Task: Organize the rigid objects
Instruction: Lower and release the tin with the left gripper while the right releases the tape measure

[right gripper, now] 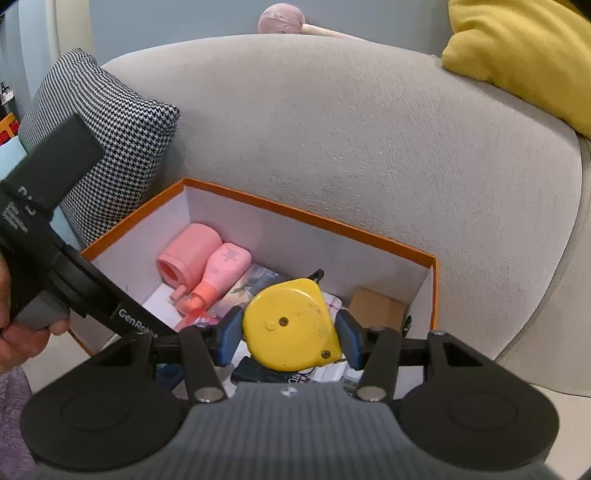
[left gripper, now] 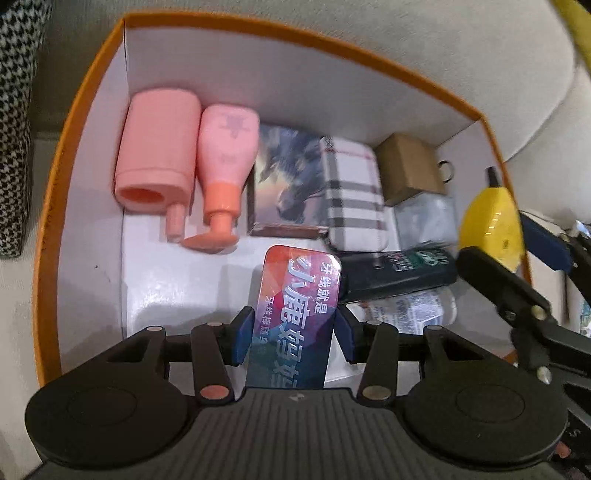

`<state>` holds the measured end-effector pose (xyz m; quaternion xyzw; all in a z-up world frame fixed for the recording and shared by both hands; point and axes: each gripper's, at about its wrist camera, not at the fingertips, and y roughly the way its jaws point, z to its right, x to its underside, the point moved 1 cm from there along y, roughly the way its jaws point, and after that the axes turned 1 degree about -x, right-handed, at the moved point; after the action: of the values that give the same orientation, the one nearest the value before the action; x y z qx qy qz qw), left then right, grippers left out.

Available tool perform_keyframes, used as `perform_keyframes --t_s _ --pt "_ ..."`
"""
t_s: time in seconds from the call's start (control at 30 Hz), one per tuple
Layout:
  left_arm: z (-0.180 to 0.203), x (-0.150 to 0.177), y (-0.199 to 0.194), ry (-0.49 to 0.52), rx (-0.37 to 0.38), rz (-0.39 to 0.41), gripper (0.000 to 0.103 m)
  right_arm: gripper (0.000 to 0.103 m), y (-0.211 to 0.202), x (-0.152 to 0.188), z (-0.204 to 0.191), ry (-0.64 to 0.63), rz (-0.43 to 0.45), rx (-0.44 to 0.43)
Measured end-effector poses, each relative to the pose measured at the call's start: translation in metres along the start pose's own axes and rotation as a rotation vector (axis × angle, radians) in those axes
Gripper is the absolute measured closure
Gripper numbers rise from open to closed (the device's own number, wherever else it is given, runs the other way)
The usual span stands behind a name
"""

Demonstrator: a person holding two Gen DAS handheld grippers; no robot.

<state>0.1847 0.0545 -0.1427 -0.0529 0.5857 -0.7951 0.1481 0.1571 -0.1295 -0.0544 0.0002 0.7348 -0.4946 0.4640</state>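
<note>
Left tongs [left gripper: 293, 334] clamped on the floss pack [left gripper: 295, 314], nose-down over the bare floor of the box [left gripper: 92, 103] in front of the pink bottles [left gripper: 221, 162]. Right tongs [right gripper: 290, 338] gripping the yellow tape measure [right gripper: 291, 325] above the box's right half. I'd lay the pack flat in that gap first, then drop the tape measure by the brown carton [right gripper: 376, 306], keeping both arms apart.

Left wrist view: steeply down, close over orange box [left gripper: 236, 26]. Right: shallower, farther; box shared.
</note>
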Motion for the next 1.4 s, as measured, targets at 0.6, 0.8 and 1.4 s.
perform_keyframes --t_s 0.6,0.8,1.4 --pt "-0.001 -0.022 0.035 -0.206 -0.007 -0.164 0.048 0.047 0.01 0.013 0.008 0.015 -0.008 -0.015" --pt "-0.005 -0.023 0.033 -0.185 0.011 -0.148 0.041 0.047 0.012 0.016 0.007 0.013 -0.016 -0.021" --pt "0.001 -0.003 -0.048 0.105 -0.056 0.167 0.06 0.047 0.016 0.007 -0.01 0.013 -0.069 -0.102"
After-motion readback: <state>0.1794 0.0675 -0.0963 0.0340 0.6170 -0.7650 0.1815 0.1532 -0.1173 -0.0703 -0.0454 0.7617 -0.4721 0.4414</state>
